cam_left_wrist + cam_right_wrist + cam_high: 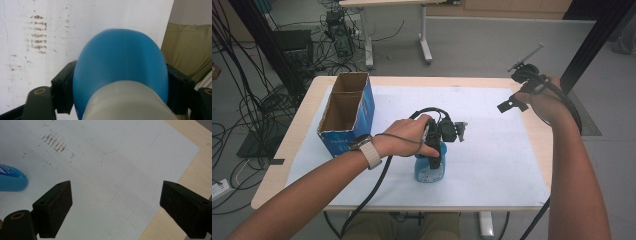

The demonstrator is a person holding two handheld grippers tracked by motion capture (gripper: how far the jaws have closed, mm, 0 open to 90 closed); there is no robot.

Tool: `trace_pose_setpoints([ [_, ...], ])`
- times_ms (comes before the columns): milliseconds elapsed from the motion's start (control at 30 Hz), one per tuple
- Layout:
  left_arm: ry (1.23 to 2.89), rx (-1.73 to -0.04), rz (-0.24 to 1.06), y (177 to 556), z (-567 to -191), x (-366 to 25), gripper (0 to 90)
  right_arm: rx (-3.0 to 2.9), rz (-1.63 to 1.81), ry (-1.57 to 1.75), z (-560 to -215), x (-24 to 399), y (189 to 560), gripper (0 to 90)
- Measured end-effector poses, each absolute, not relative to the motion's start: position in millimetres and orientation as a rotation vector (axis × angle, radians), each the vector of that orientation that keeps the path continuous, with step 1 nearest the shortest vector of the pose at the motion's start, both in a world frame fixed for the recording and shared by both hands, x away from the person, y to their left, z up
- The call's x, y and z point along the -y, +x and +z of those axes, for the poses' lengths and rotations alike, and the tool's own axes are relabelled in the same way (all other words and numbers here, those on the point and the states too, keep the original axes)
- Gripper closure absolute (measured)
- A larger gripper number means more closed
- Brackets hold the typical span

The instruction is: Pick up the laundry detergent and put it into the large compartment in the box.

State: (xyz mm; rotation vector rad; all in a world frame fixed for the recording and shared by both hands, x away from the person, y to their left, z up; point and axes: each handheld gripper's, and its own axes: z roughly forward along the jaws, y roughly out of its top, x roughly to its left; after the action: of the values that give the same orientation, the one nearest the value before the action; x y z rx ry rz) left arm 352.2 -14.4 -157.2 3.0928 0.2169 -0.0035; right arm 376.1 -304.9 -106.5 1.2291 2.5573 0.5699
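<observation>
A blue plastic bottle [430,168] with a pale cap stands near the front middle of the white sheet [492,125]. My left gripper [436,150] comes down on it from above and is shut on it. In the left gripper view the bottle's blue shoulder [120,62] sits pressed between both black pads [63,87]. My right gripper [532,87] is held up over the table's far right corner, jaws wide apart and nothing between them [115,207]. The right gripper view catches the bottle's base [12,180] at its left edge.
An open blue cardboard box [348,112] stands at the left of the sheet. The wooden table edge [195,182] lies close to the right gripper. Cables [242,100] crowd the floor to the left, and a second table's legs [424,40] stand behind.
</observation>
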Motion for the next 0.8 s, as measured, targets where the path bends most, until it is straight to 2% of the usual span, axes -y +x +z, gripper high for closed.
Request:
trace_pose_setpoints([
  [167,3.089,-0.231,0.016,351.5,-158.1,13.6,38.1,-2.558,0.571,1.23,-106.9,305.4,376.2,10.8],
  [800,3.087,-0.243,-0.001,354.4,-158.3,13.7,39.4,-2.557,0.569,1.221,-104.5,302.5,375.3,10.8],
])
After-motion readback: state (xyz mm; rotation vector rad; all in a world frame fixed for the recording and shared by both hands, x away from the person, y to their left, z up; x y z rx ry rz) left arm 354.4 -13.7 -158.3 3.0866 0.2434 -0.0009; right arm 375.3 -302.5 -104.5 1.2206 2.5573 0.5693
